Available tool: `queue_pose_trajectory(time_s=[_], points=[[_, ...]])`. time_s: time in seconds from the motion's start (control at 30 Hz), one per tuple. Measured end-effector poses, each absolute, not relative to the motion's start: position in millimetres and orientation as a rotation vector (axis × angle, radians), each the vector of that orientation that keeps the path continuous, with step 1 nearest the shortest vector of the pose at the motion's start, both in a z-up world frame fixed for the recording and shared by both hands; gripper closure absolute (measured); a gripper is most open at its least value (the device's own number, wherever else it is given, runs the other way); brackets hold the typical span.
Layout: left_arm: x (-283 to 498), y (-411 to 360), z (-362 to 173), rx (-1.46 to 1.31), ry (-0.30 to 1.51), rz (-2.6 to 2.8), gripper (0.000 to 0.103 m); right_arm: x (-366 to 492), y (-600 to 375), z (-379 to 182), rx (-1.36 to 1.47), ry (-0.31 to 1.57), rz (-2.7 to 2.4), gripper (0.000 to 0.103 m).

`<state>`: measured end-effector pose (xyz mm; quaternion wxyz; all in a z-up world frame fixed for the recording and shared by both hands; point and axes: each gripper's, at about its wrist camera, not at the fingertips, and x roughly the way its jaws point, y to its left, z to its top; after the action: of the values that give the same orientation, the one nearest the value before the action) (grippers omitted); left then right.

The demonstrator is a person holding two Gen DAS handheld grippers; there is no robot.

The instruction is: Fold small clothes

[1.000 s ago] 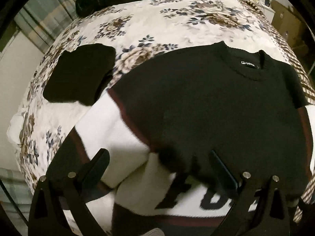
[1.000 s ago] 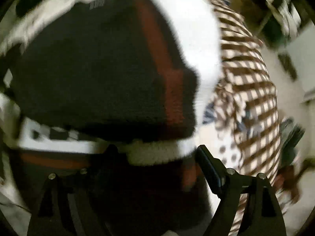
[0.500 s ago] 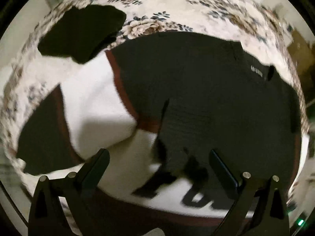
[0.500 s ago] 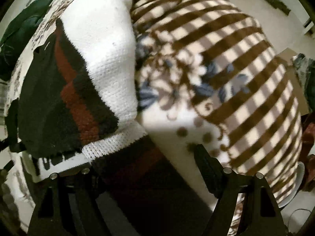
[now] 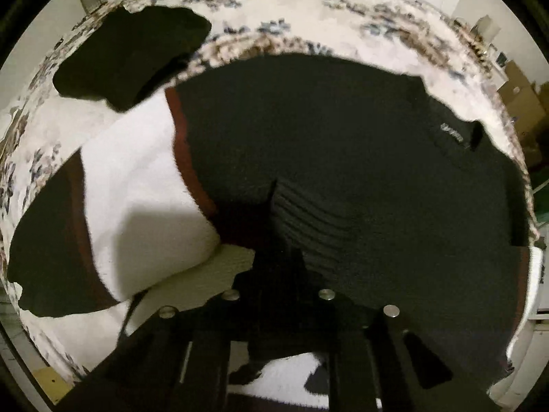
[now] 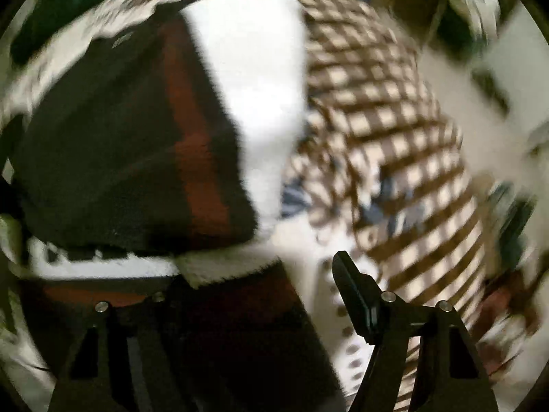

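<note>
Floral-blanket bed [image 5: 308, 10] carries a folded black garment [image 5: 130, 58] far left, beside the black, white and maroon sweater [image 5: 343, 144] spread mid-bed. Left claw [image 5: 278, 267], spread half a second ago, is now pressed together pinching the sweater's black rib fold; right claw [image 6: 260, 274] stays spread over the sweater's hem. Risk: thick knit slipping from the pinch mid-lift, skewing the fold.

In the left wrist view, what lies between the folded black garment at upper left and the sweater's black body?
The left wrist view shows the sweater's white sleeve with its dark red stripe, plus some floral bedspread, between it and the folded black garment.
</note>
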<state>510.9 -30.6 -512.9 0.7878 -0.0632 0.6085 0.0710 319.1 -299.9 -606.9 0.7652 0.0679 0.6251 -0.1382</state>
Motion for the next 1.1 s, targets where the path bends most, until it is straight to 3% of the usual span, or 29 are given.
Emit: queue_pose_trajectory(time_s=[0.1,0.13,0.17,0.27,0.53,0.6,0.7,0.77,0.83,1.0,1.03,1.1], points=[[509.5,-26.9,-489.9,-0.165,1.283,0.139,0.093,303.1,-274.2,-599.8,-0.019,1.312,-0.314,0.034],[507.5,-26.3,-480.7,-0.185,1.275,0.133,0.093,304.8,-269.4,-600.6,-0.024,1.306,-0.307,0.043],[506.5,-24.7,-475.5,-0.200,1.273,0.130,0.093,295.6,-268.5,-602.5,0.001,1.305,-0.290,0.062],[500.2,-21.4,-459.4,-0.265,1.278,0.108,0.093,279.2,-273.5,-604.6,0.141,1.293,-0.285,0.072],[495.9,-15.8,-486.9,-0.278,1.361,0.025,0.089,245.7,-341.1,-608.0,0.607,1.316,-0.334,0.072],[494.8,-6.2,-494.2,-0.346,1.388,0.002,0.086,251.0,-348.3,-616.5,0.659,1.368,-0.288,0.062],[484.2,8.5,-486.5,-0.437,1.408,0.001,0.074,277.5,-364.7,-611.8,0.617,1.404,-0.242,0.051],[472.7,17.1,-474.4,-0.469,1.380,0.003,0.069,295.9,-361.8,-606.6,0.531,1.414,-0.210,0.051],[461.3,27.9,-464.8,-0.505,1.357,0.032,0.050,308.7,-345.8,-598.6,0.501,1.423,-0.192,0.051],[476.8,25.0,-476.4,-0.528,1.360,0.034,0.049,305.0,-319.8,-592.7,0.423,1.392,-0.178,0.051],[485.7,18.2,-481.3,-0.508,1.362,0.024,0.049,316.7,-318.4,-592.3,0.408,1.383,-0.171,0.051],[502.6,5.4,-487.7,-0.447,1.399,0.013,0.049,314.1,-315.8,-594.8,0.348,1.358,-0.225,0.076]])
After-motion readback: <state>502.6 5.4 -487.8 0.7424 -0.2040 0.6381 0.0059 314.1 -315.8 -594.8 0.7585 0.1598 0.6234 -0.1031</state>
